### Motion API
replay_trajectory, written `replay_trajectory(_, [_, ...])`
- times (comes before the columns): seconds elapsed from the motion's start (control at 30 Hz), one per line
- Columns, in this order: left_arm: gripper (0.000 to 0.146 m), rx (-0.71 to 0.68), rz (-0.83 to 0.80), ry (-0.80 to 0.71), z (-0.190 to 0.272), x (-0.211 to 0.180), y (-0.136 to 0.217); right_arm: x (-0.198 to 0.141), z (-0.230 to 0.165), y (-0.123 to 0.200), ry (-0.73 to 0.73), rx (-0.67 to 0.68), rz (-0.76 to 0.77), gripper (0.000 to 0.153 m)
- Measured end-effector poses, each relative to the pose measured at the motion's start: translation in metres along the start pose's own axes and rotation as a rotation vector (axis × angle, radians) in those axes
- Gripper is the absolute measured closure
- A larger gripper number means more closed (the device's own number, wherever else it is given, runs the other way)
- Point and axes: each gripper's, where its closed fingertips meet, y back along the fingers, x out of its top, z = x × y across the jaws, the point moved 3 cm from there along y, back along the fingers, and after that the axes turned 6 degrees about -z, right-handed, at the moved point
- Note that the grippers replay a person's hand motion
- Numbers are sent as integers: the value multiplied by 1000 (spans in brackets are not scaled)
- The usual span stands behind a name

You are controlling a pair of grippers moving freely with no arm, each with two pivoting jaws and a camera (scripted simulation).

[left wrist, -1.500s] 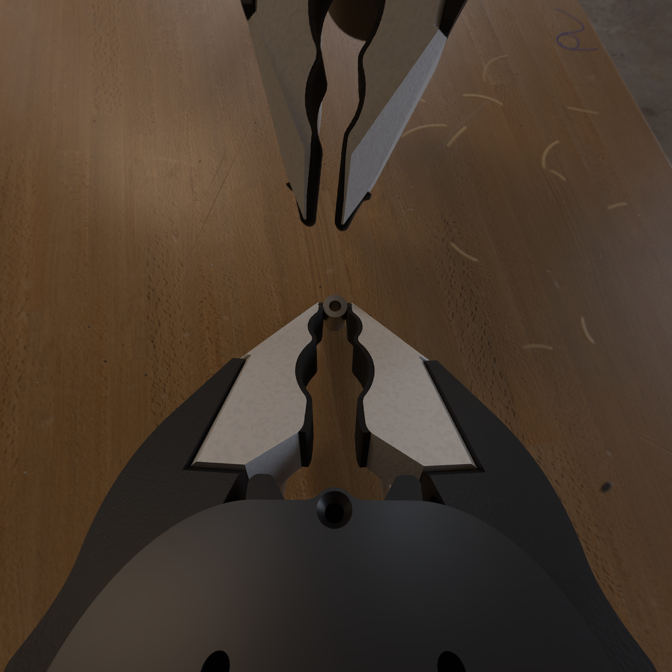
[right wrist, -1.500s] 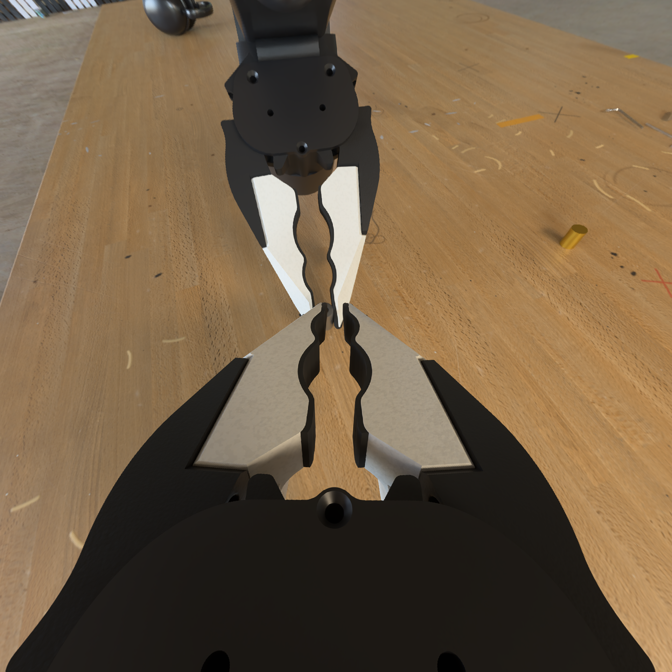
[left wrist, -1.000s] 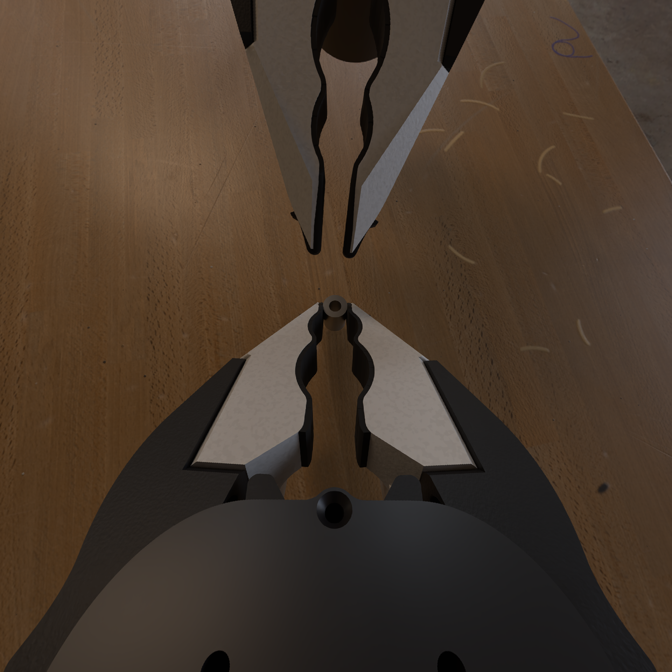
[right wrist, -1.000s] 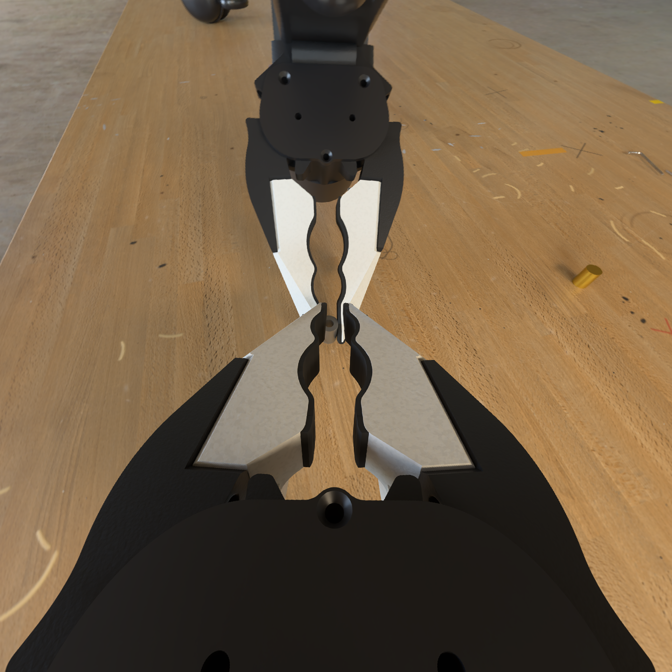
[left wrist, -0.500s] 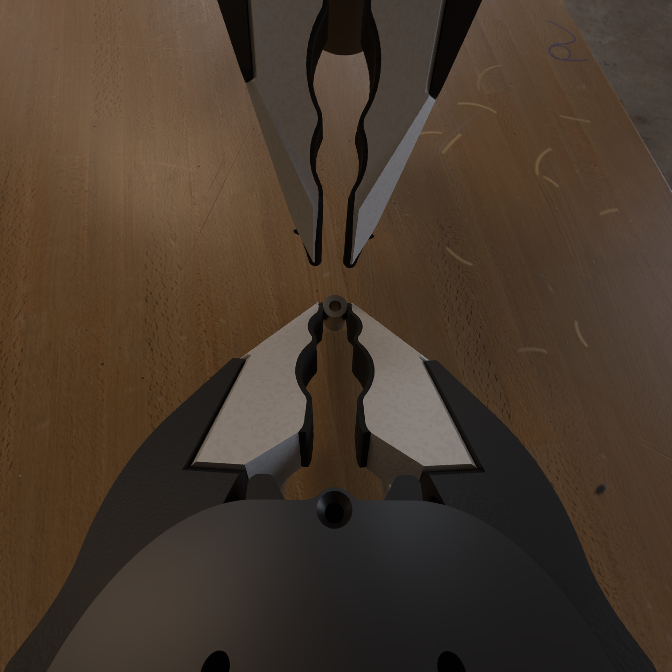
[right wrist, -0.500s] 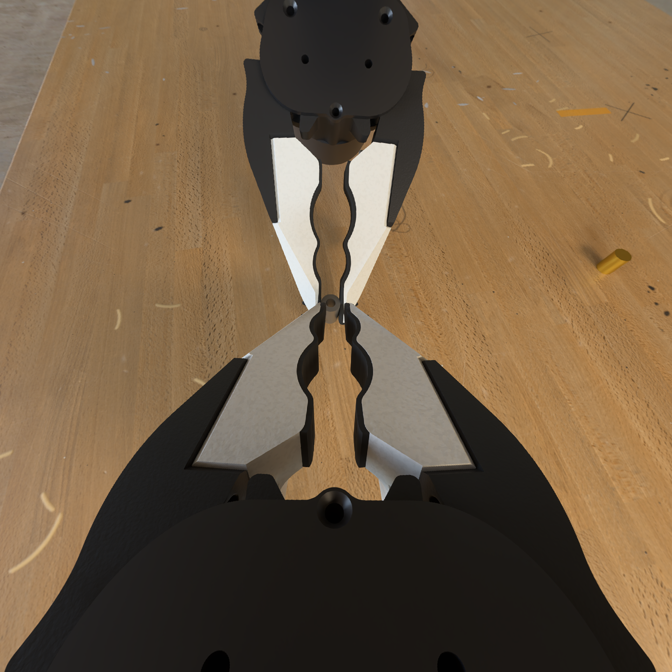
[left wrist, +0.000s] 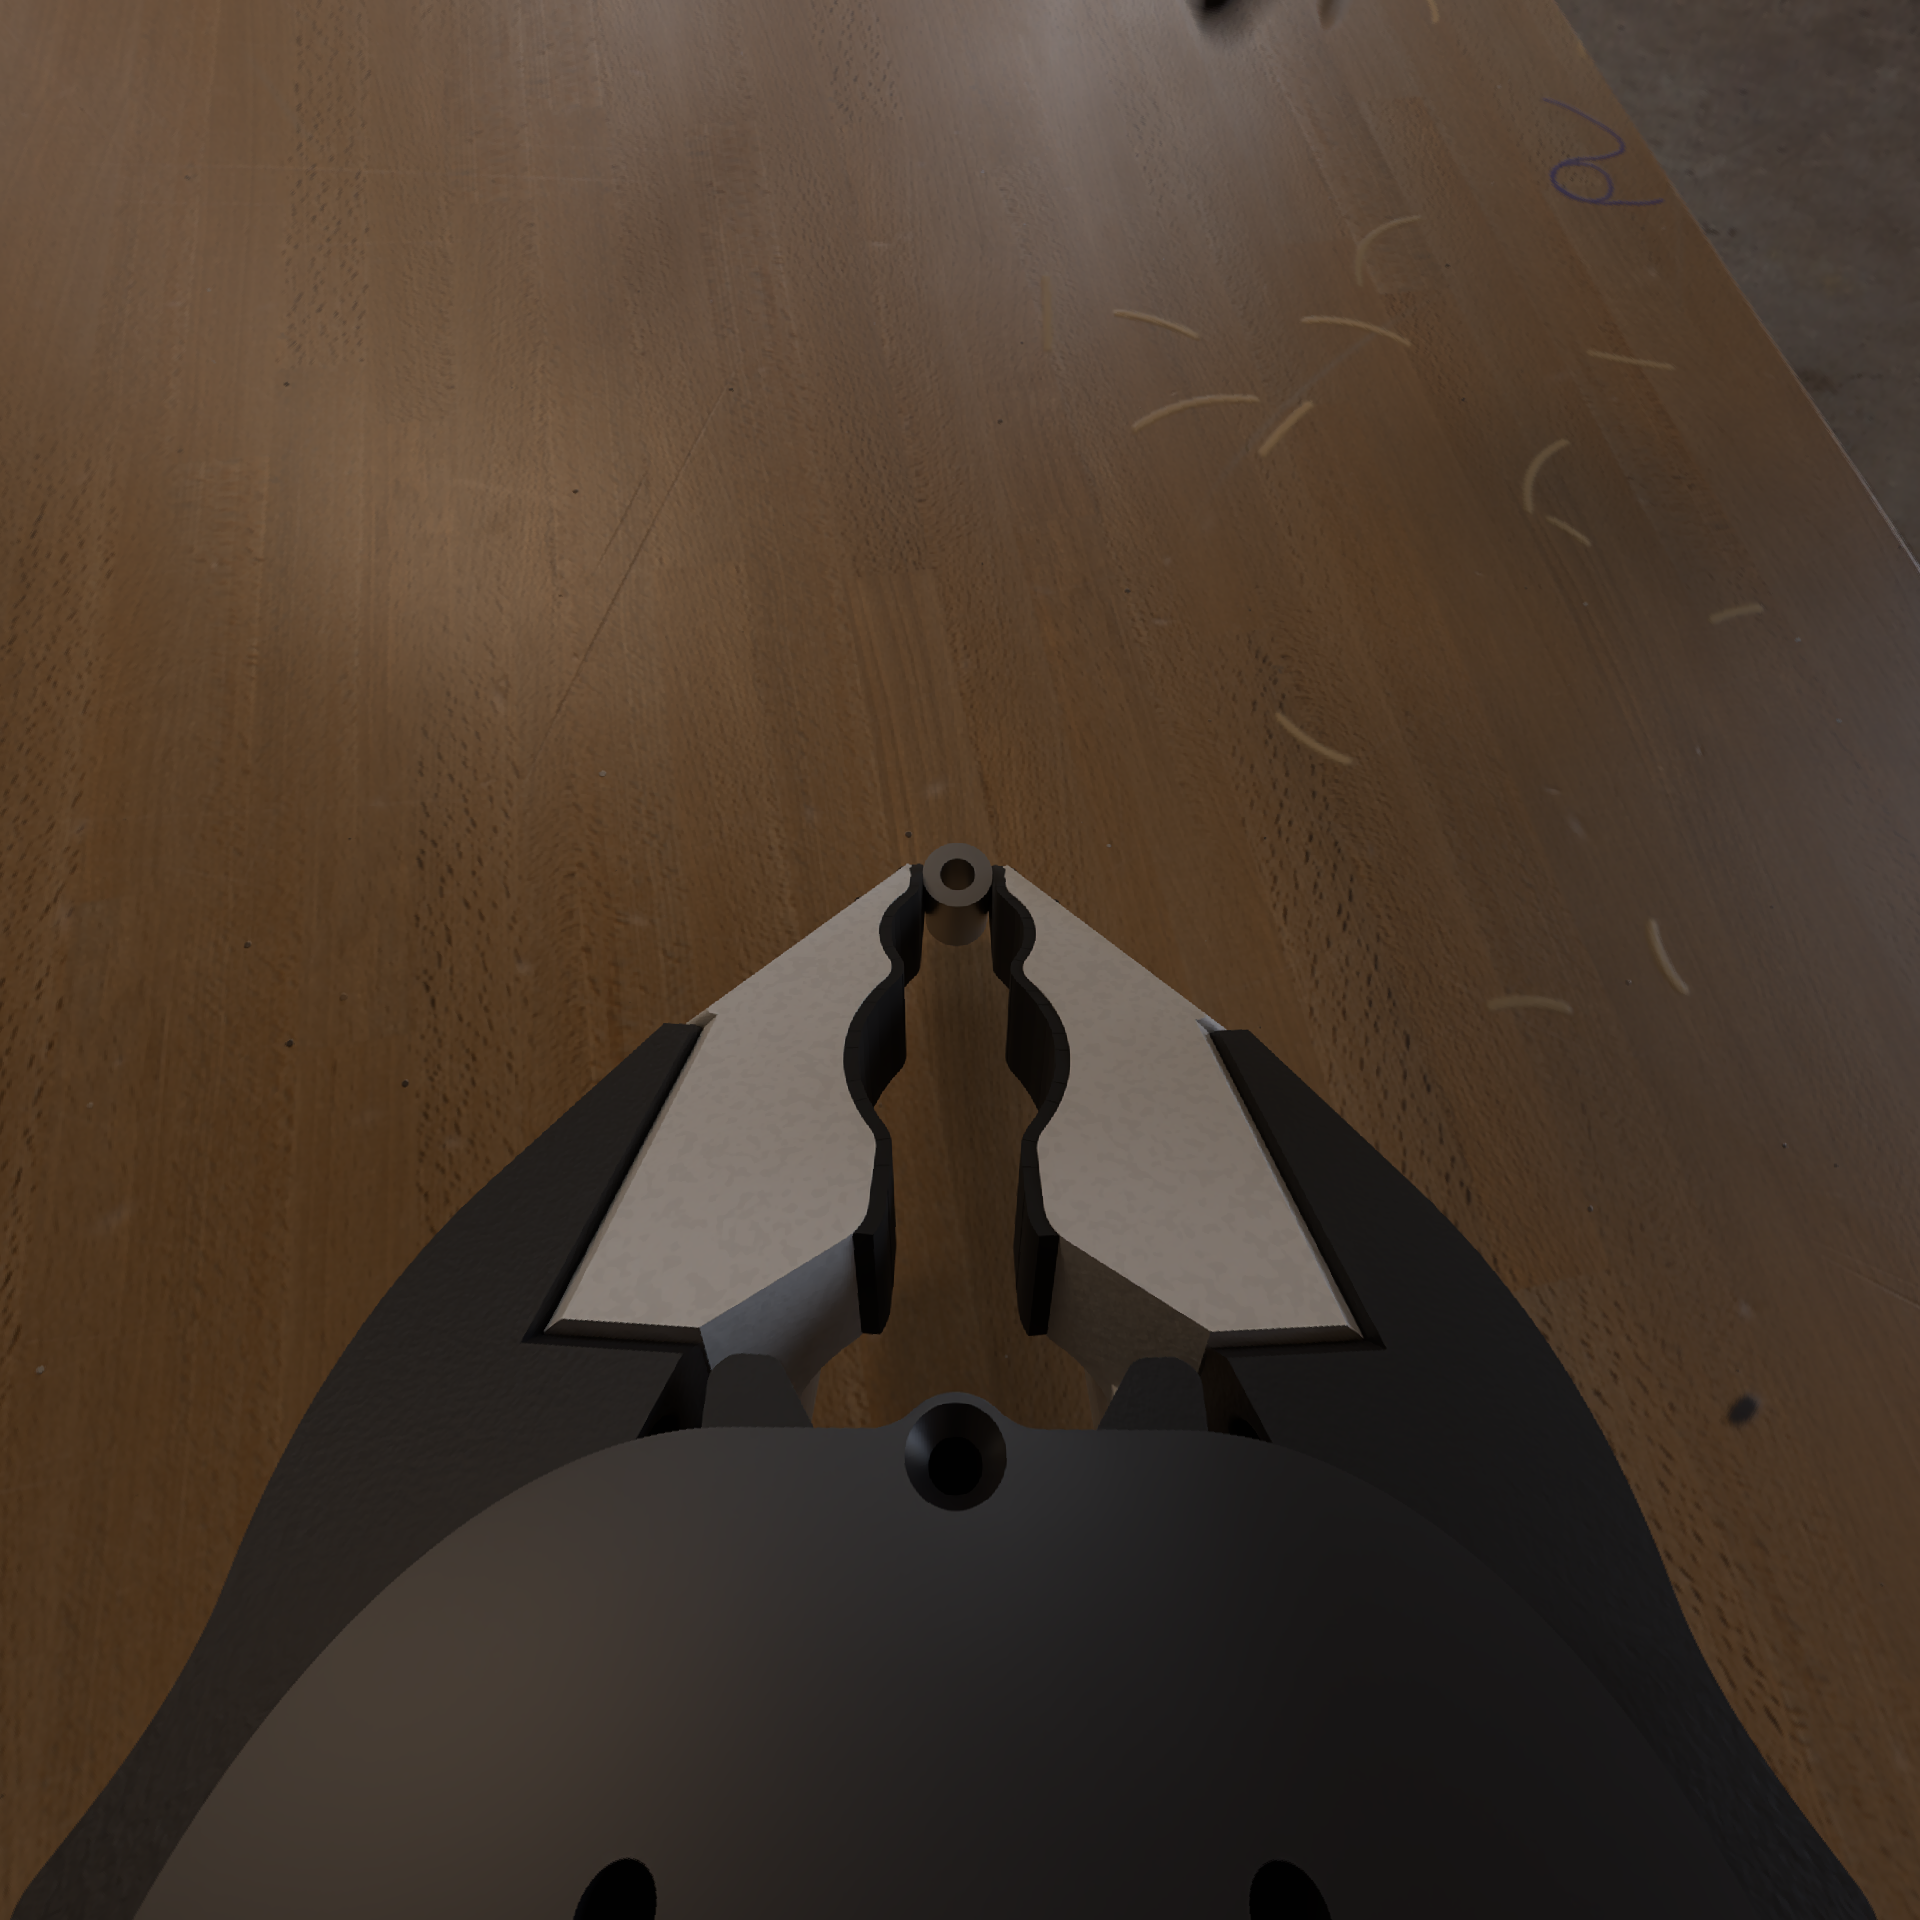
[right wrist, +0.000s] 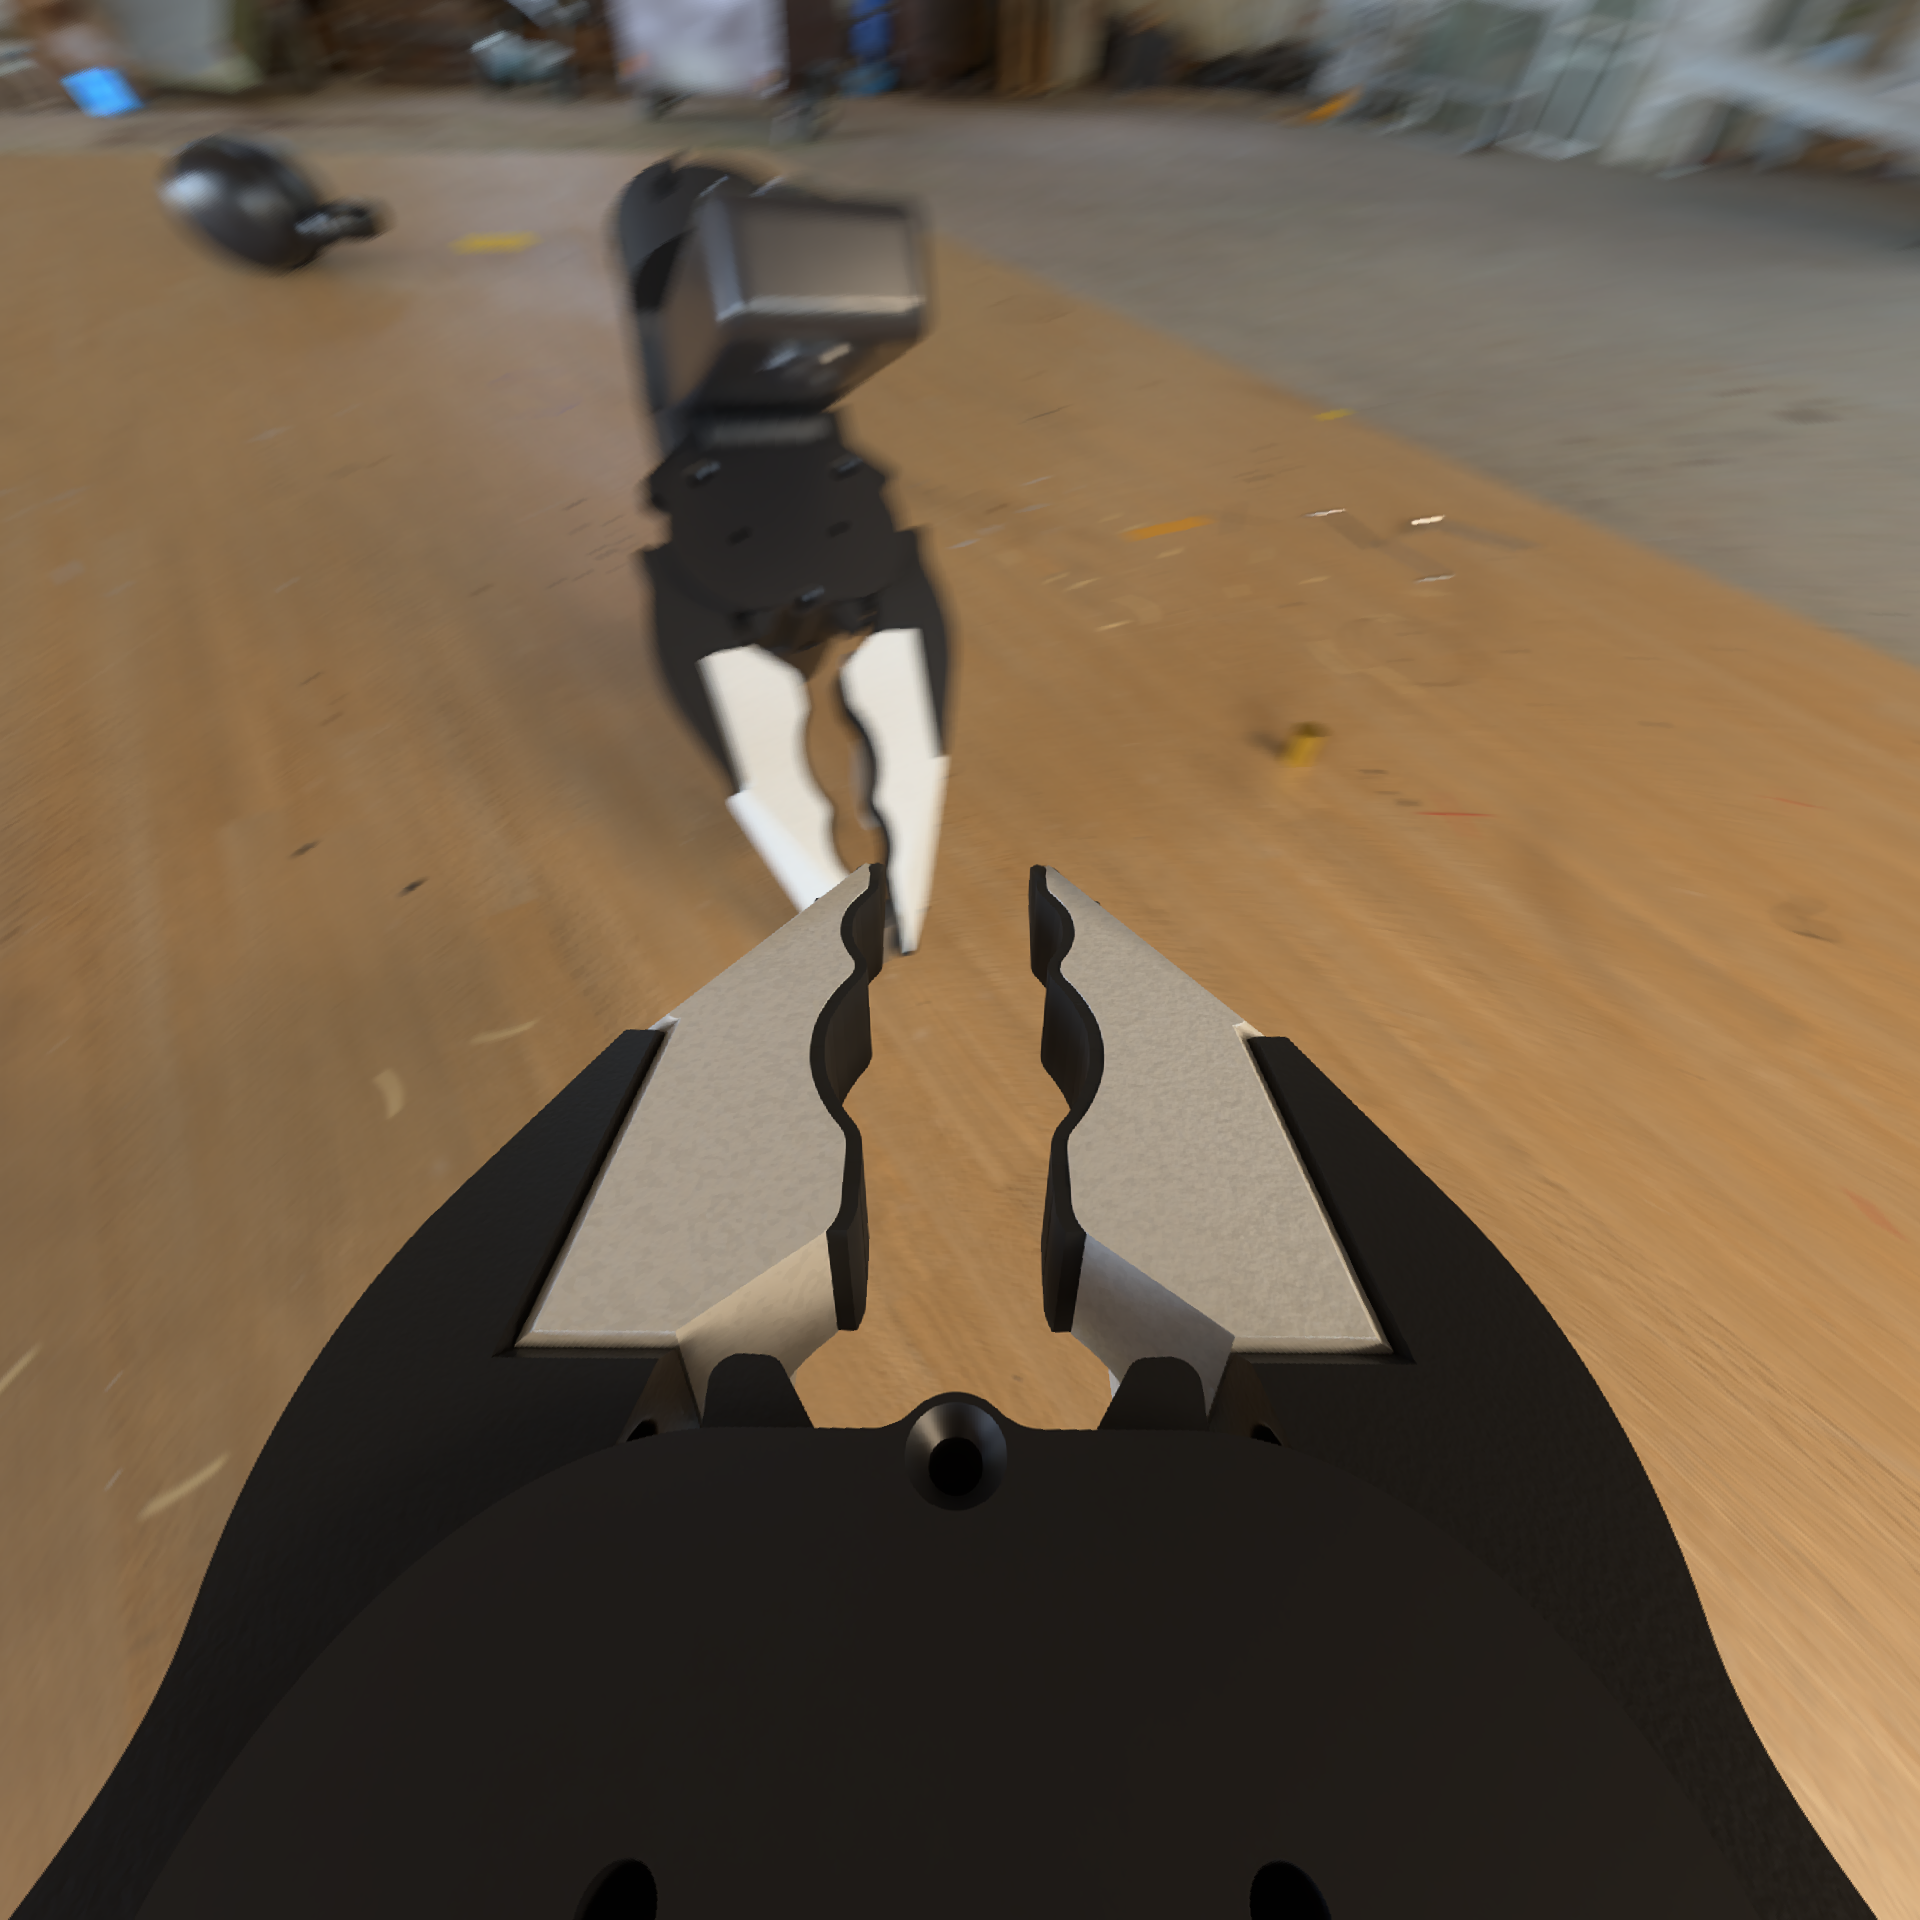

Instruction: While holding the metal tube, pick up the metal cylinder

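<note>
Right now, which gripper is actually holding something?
The left gripper: its tips are shut on the small grey metal tube, which points forward out of them. The right gripper is open, with only bare wooden table between its fingers.

The right tongs (right wrist: 956, 904) are hanging over the wooden bench (right wrist: 312, 935) with their two grey fingers (right wrist: 727, 1122) parted and nothing lying between them. Just beyond their tips, the left tongs (right wrist: 883, 914) are pointing back toward them, tips nearly together; the view is too blurred to tell what they are gripping. A small yellow cylinder (right wrist: 1301, 740) is lying on the bench well off to the right. A dark, rounded weight with a loop handle (right wrist: 260, 213) is sitting at the far left end. Pale shavings (right wrist: 390, 1091) are lying scattered over the wood.
</note>
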Motion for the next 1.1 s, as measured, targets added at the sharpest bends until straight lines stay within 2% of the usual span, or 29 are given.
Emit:
replay_trajectory(0.1, [134, 9, 10, -9, 0, 0, -1, 6, 30, 17, -75, -217, 17, 127])
replay_trajectory(0.23, [134, 53, 31, -45, 0, 1, -2, 5, 59, 6, -94, -326, -89, 127])
replay_trajectory(0.33, [134, 106, 38, -95, 0, 2, -4, 10, 71, -22, -77, -289, -134, 119])
replay_trajectory(0.47, [134, 158, 48, -133, 1, 4, -6, 18, 90, -69, 20, -257, -207, 106])
replay_trajectory(0.57, [134, 168, 53, -142, 0, 5, -6, 22, 103, -109, 51, -201, -282, 105])
replay_trajectory(0.73, [134, 128, 48, -101, -2, 4, -7, 25, 132, -172, -73, -62, -474, 108])
replay_trajectory(0.8, [134, 121, 47, -96, -2, 4, -7, 28, 151, -188, -3, -80, -561, 110])
replay_trajectory(0.9, [134, 125, 48, -101, -2, 3, -7, 28, 173, -203, 198, -91, -689, 121])
replay_trajectory(1.0, [134, 121, 47, -97, -3, 3, -7, 20, 186, -213, 280, 16, -783, 122])
replay_trajectory(1.1, [134, 120, 47, -96, -3, 3, -8, 11, 188, -219, 411, 168, -781, 118])
